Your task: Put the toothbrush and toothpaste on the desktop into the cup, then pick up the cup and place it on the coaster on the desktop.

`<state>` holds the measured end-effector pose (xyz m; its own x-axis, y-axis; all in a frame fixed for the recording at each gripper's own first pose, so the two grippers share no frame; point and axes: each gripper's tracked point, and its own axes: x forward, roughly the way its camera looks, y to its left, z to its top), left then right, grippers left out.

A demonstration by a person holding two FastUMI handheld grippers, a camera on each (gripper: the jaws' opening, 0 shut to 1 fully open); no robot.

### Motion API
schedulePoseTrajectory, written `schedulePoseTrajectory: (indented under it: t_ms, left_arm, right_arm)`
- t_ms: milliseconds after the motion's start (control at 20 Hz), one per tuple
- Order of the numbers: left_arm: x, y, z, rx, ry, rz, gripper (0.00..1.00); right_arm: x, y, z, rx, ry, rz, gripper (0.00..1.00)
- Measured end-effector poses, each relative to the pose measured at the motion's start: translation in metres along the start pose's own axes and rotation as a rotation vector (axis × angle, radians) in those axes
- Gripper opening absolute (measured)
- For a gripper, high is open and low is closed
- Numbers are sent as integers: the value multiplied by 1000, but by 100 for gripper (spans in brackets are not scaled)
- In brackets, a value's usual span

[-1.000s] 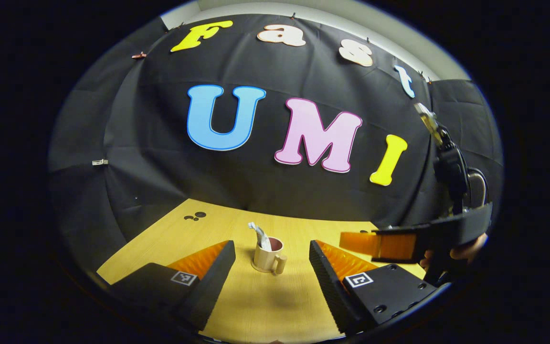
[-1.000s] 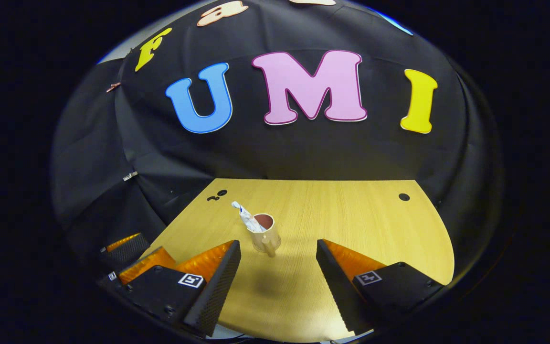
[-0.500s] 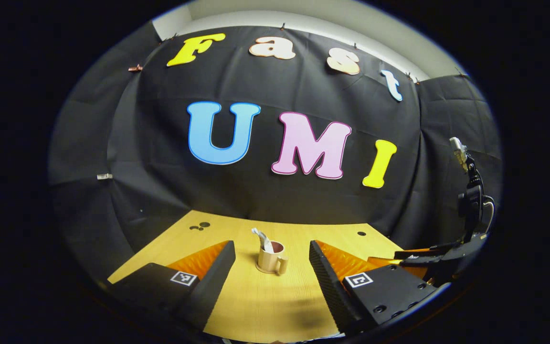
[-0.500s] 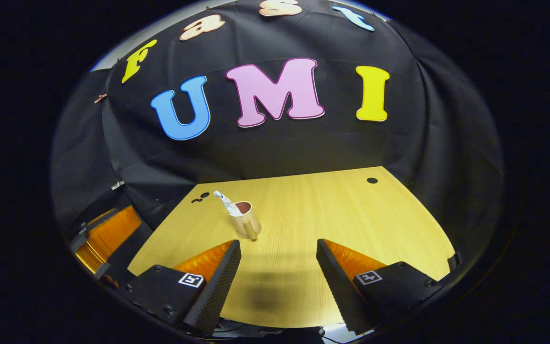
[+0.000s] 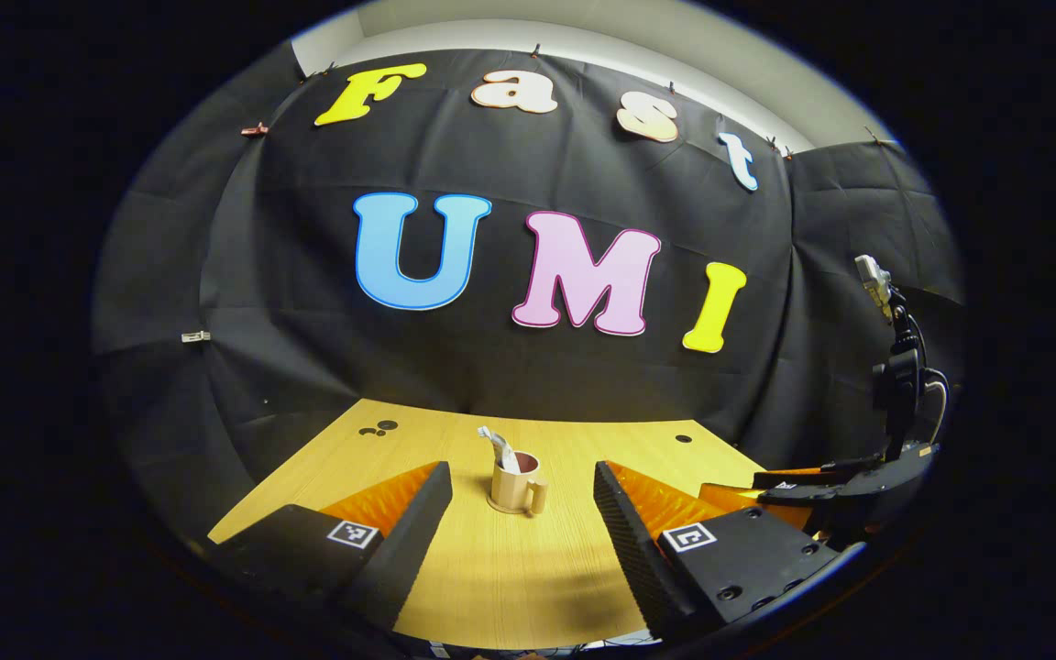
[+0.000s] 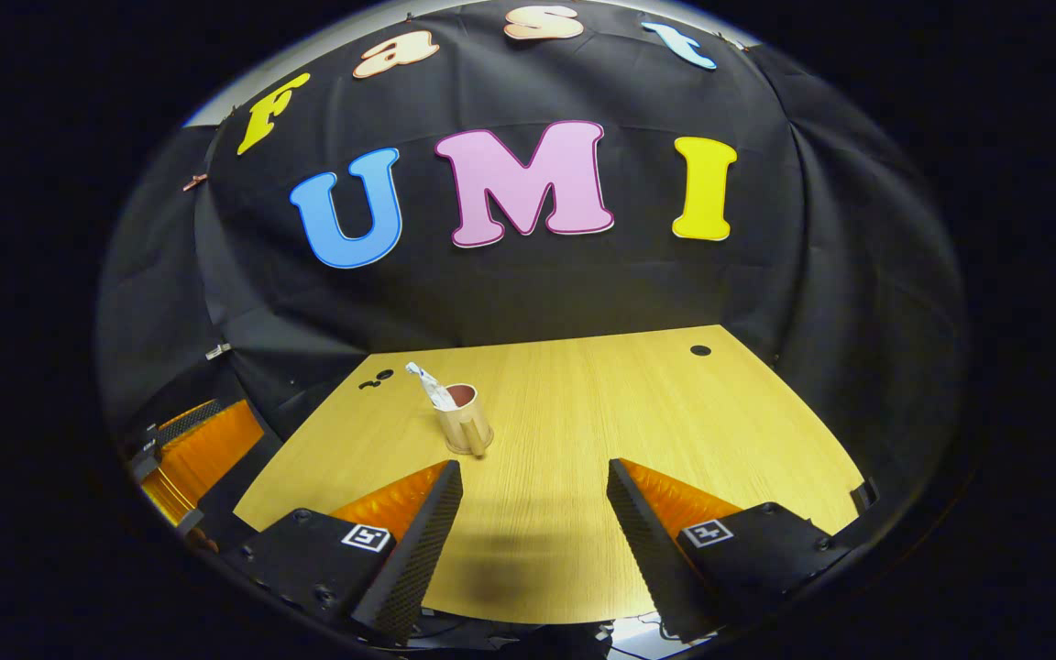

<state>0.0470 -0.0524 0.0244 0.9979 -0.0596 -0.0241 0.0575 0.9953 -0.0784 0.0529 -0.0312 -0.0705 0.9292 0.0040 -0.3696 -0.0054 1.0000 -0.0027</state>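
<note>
Both hand-held grippers, left [image 5: 522, 518] and right [image 6: 535, 513], stand wide and empty. Ahead of them on the table [image 6: 638, 412], the cup [image 5: 516, 483] holds the toothpaste [image 5: 497, 446]; toothbrush and coaster I cannot see, so placement is uncertain.

The cup [image 5: 516, 483] hides whatever it stands on.

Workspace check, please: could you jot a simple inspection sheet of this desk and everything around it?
Surface: wooden desk, with small dark holes.
Job's things: cup stands upright on the desk, handle toward the cameras; toothpaste tube leans out of it. Toothbrush and coaster: cannot tell.
Clutter: nothing seen.
Grippers: left gripper and right gripper both open, holding nothing, short of the cup.
Cables: one by the stand.
Surroundings: black cloth wall.
</note>
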Motion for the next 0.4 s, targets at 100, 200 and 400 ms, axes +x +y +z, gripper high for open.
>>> schedulePoseTrajectory:
  t_ms: [100,200,400]
  left_arm:
    - [0,0,-7,-16,17,-1,97]
    - [-3,-2,-7,-26,23,-8,97]
    - [-6,2,-5,-10,9,1,96]
  right_arm:
    - [2,-4,-6,-18,15,-17,98]
    - [3,-3,-9,-20,31,-23,98]
    - [5,0,-14,-11,49,-21,98]
